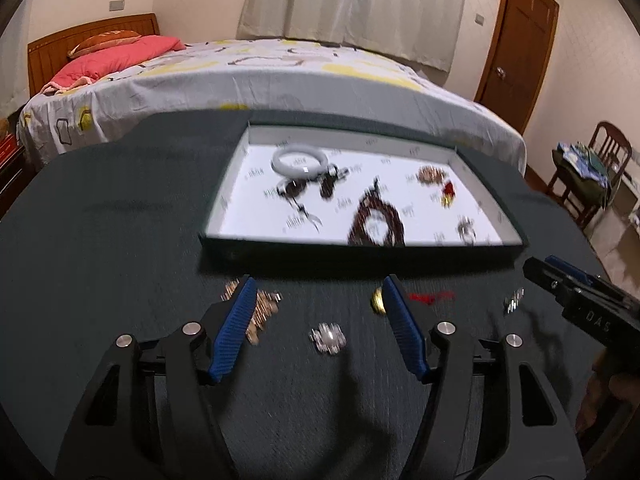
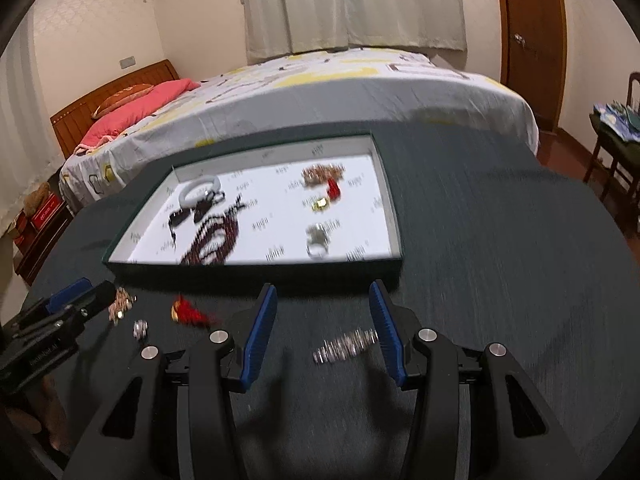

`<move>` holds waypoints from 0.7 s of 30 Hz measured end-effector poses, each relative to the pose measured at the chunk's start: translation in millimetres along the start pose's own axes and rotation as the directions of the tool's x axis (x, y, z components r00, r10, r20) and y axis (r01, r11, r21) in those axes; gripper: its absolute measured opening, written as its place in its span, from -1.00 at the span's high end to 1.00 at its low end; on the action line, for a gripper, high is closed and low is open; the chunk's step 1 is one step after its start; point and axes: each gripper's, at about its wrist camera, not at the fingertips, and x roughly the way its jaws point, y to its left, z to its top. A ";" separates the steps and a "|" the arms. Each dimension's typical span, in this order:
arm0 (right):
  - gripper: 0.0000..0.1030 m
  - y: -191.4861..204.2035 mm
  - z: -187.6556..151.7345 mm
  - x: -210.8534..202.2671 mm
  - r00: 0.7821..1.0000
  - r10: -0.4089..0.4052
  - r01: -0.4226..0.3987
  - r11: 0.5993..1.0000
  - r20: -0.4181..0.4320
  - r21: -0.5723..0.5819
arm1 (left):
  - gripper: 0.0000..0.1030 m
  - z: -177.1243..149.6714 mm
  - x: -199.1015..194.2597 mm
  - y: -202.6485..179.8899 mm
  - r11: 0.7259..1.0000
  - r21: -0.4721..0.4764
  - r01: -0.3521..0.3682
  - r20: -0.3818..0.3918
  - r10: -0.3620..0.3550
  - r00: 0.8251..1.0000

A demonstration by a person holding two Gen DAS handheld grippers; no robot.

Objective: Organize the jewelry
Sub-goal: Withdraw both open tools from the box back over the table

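Observation:
A shallow white-lined tray (image 1: 224, 204) (image 2: 390, 216) on the dark table holds a white bangle (image 1: 299, 160), dark beads (image 1: 376, 222), a gold piece and a red earring. My left gripper (image 1: 318, 292) is open above the table; a silver earring (image 1: 327, 337) lies between its fingers, a gold chain piece (image 1: 260, 312) by the left finger, a red and gold earring (image 1: 424, 298) by the right one. My right gripper (image 2: 323, 300) is open; a silver chain piece (image 2: 346, 346) lies between its fingers, close to the right one. Both are empty.
A small silver item (image 1: 514, 300) lies at the right, near the other gripper (image 1: 580, 296). In the right wrist view the left gripper (image 2: 60, 312) is at the far left. A bed (image 1: 260, 80), a door (image 1: 516, 40) and a chair (image 1: 592, 172) stand beyond the table.

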 end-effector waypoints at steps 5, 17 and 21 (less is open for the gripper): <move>0.07 -10.0 -14.1 -2.9 1.000 -0.003 0.003 1.000 -0.016 0.025 | -0.04 -13.2 9.8 -7.7 1.000 0.007 -0.021 -0.034 0.021 0.999; 0.07 -23.4 -20.2 -3.1 1.000 0.016 -0.016 0.997 -0.006 0.070 | 0.27 -18.8 24.1 -19.1 0.999 0.028 -0.043 -0.087 0.045 0.995; 0.07 -26.0 -21.5 -2.4 1.000 0.022 -0.022 0.996 -0.005 0.081 | 0.40 -20.2 29.7 -18.9 0.999 0.026 -0.043 -0.110 0.046 0.993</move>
